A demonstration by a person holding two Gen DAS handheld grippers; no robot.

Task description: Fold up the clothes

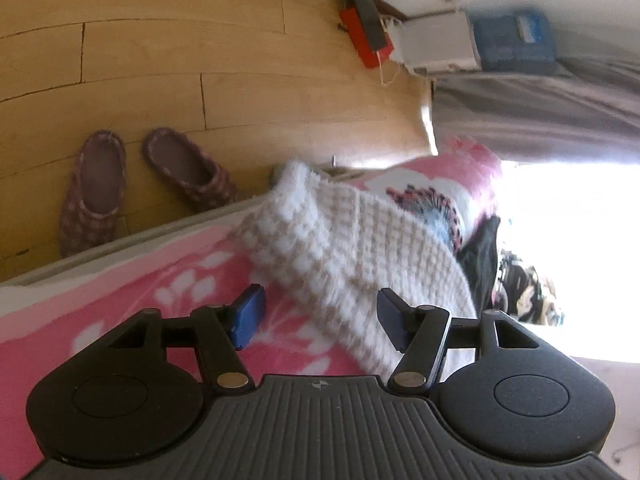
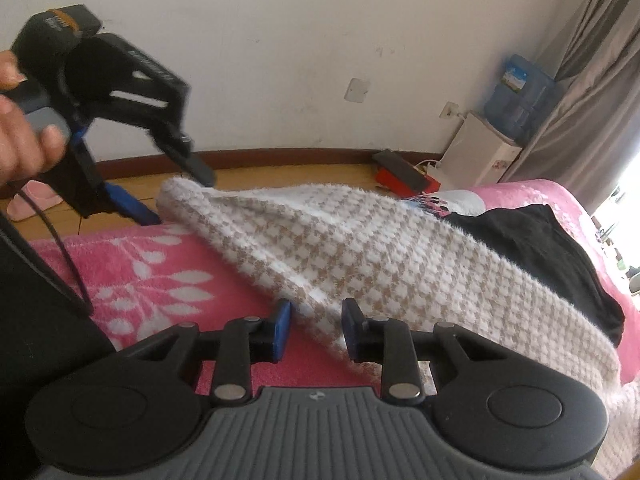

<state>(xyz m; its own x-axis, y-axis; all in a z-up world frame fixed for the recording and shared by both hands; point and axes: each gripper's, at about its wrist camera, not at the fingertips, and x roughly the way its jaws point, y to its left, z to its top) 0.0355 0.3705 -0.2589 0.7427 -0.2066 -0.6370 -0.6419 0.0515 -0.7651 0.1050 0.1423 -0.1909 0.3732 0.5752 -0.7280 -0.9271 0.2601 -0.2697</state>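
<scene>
A white and beige houndstooth knit garment (image 1: pixel 352 248) (image 2: pixel 360 252) lies in a long folded strip across a pink flowered blanket (image 1: pixel 120 320) (image 2: pixel 160 272) on a bed. My left gripper (image 1: pixel 320 316) stands open, with the knit's near edge lying between its blue pads, closer to the right one. The right wrist view shows that left gripper (image 2: pixel 172 196) in a person's hand (image 2: pixel 20 140), its jaws spread around the garment's far corner. My right gripper (image 2: pixel 317 330) is shut on the knit's near edge, which fills the gap at its pad tips.
A black garment (image 2: pixel 540 248) (image 1: pixel 480 256) and a patterned one lie behind the knit on the bed. On the wooden floor are a pair of purple slippers (image 1: pixel 92 192), a red box (image 2: pixel 404 178) and a water dispenser (image 2: pixel 480 152). Grey curtains (image 2: pixel 580 100) hang beside a bright window.
</scene>
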